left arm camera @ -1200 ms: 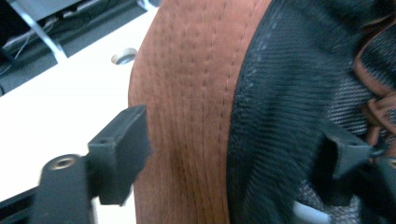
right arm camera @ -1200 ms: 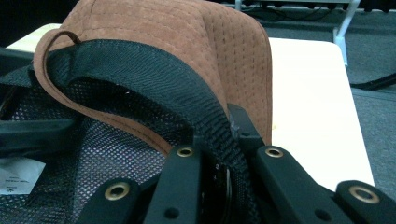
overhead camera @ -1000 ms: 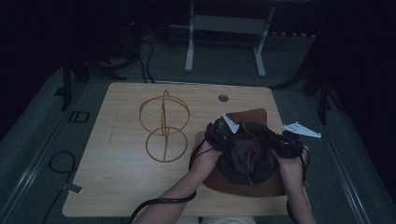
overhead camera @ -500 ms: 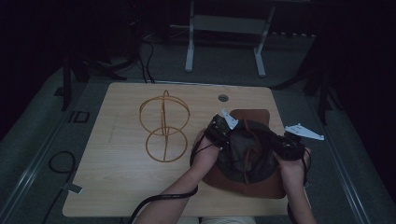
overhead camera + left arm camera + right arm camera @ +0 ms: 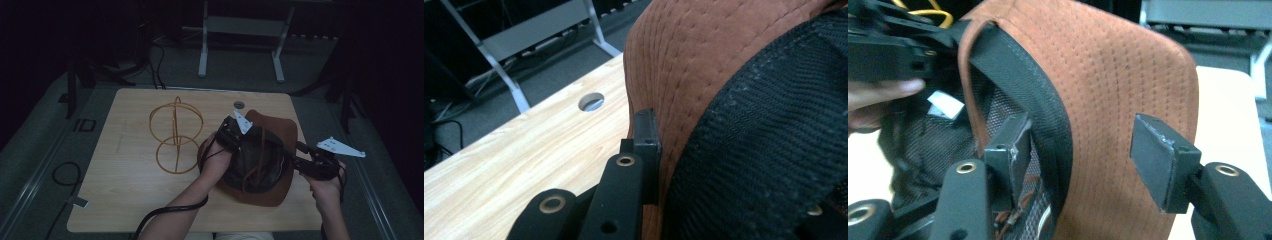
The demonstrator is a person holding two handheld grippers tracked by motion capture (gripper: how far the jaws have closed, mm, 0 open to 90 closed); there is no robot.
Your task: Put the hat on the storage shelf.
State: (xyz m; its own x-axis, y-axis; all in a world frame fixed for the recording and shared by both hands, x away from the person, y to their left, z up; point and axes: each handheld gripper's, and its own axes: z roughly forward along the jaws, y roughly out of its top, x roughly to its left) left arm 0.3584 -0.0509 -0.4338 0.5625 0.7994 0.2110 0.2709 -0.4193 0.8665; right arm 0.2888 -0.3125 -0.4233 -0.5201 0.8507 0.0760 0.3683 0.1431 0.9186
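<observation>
High view looks down from the near side; both gripper views sit close against the shared brown hat (image 5: 277,135).

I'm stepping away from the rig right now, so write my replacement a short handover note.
Left gripper: shut on the brown hat's brim, holding it tilted up off the table.
Right gripper: jaws have just been opening; they straddle the opposite brim edge, pads off it.
Wire hat stand: upright on the table, left of the hat, bare.
Done: hat lifted, underside up.
Left, probably: regrip with the right and set the hat on the stand.
</observation>
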